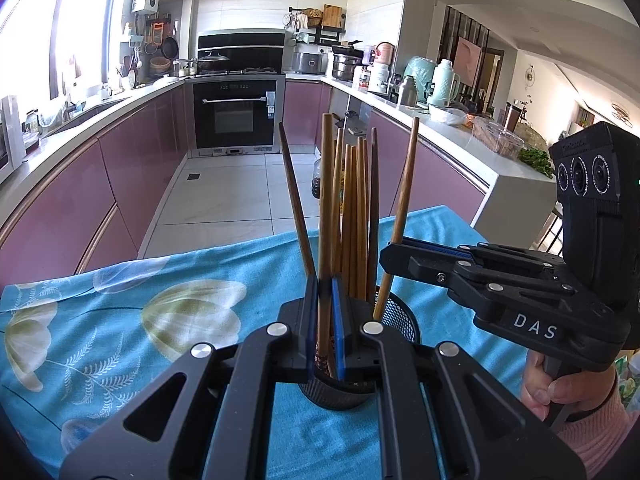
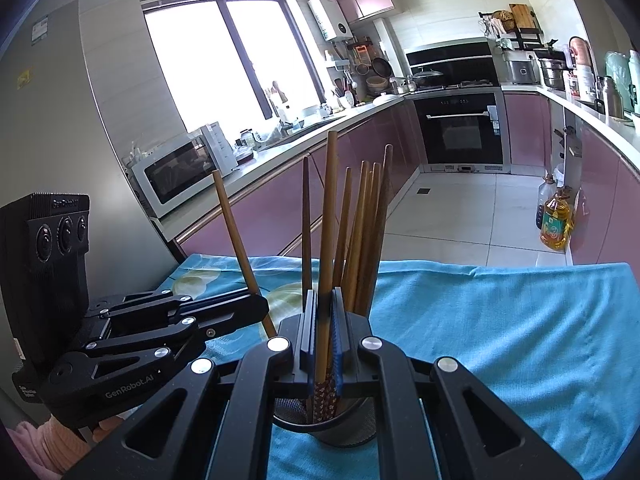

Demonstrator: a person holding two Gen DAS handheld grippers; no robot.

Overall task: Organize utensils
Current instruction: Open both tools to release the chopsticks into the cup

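Observation:
A black mesh holder (image 1: 397, 315) (image 2: 340, 434) stands on the blue flowered cloth (image 1: 120, 320) (image 2: 500, 320) with several brown chopsticks (image 1: 356, 216) (image 2: 360, 232) upright in it. My left gripper (image 1: 325, 280) (image 2: 262, 302) is shut on one chopstick (image 1: 326, 200) (image 2: 236, 232), whose patterned lower end is inside the holder. From the right side, my right gripper (image 2: 325, 296) (image 1: 386, 252) is shut on another chopstick (image 2: 329, 216) (image 1: 402, 204), also dipping into the holder. Both grippers sit just above the rim, close together.
The cloth's far edge drops to a tiled floor (image 1: 232, 192). Pink cabinets line both sides, with an oven (image 1: 234, 114) at the back. Oil bottles (image 2: 554, 224) stand on the floor, a microwave (image 2: 176, 176) on the counter. A hand in a pink sleeve (image 1: 568, 392) grips the right handle.

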